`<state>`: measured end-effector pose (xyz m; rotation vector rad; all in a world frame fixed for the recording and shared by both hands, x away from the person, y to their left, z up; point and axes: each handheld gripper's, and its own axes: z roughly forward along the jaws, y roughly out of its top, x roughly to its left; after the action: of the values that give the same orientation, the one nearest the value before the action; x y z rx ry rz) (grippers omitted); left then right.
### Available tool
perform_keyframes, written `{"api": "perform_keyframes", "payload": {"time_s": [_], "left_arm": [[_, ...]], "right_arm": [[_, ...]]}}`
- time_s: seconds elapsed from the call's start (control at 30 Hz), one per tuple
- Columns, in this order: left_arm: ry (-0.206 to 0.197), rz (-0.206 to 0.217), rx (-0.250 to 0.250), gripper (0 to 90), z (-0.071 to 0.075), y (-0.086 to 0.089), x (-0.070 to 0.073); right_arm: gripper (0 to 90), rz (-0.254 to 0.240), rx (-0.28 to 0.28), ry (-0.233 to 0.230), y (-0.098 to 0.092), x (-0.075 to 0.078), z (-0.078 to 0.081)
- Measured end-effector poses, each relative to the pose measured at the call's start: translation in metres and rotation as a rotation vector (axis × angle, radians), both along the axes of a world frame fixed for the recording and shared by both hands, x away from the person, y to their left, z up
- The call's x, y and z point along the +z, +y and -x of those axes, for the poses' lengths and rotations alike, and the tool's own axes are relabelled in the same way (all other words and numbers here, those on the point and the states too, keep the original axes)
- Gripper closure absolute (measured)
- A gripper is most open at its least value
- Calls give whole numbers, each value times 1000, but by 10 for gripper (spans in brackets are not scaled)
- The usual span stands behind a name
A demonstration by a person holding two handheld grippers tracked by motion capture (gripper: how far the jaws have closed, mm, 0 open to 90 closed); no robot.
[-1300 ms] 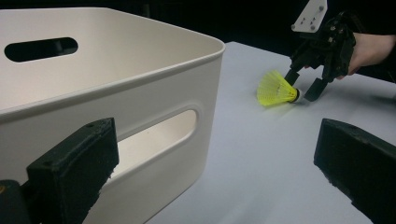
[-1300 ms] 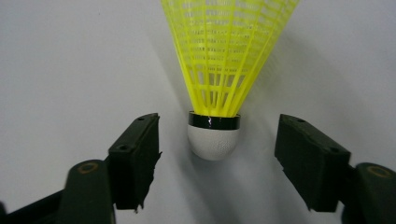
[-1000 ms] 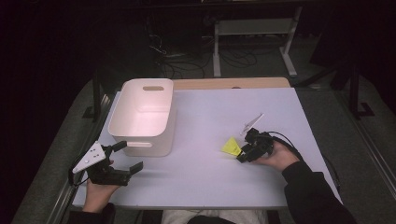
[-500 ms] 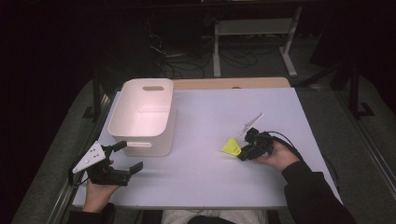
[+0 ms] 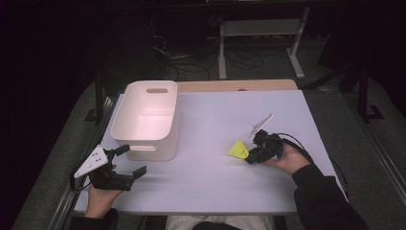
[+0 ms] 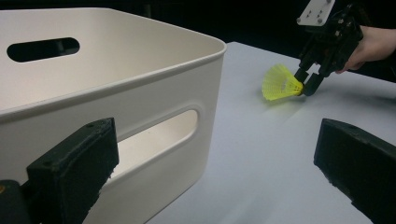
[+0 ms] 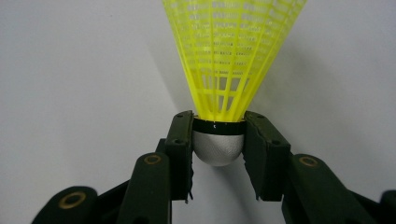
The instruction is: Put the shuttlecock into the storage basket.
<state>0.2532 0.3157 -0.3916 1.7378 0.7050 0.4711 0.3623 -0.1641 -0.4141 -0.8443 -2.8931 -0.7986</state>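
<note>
The right gripper (image 7: pixel 218 154) has just closed on the yellow shuttlecock's (image 7: pixel 231 56) round nose, right of the white bin (image 5: pixel 146 120), ready to lift; the left gripper (image 5: pixel 130 160) waits wide open, holding nothing.

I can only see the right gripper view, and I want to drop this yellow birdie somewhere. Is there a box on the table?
Observer: Yes. In the high view a white bin stands on the table, well to the left of the shuttlecock.
Operator: Is there stuff in it already?
Observer: Nothing shows inside it. The high view looks straight down onto its bare floor.
Operator: Is my other gripper in the way?
Observer: The left gripper sits by the bin's near end, on the person's side, with its jaws open and nothing between them.
</note>
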Motion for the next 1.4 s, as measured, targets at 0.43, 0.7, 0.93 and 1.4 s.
{"api": "perform_keyframes", "payload": {"time_s": [0.43,0.7,0.93,1.4], "left_arm": [[0,-1,0,0,0,0,0],[0,-2,1,0,0,0,0],[1,-2,1,0,0,0,0],[2,-2,0,0,0,0,0]], "right_arm": [[630,-6,9,-9,-3,11,0],[630,-13,9,-19,-4,23,-1],[630,-22,11,-27,-3,31,-2],[630,-38,26,-56,2,48,-4]]}}
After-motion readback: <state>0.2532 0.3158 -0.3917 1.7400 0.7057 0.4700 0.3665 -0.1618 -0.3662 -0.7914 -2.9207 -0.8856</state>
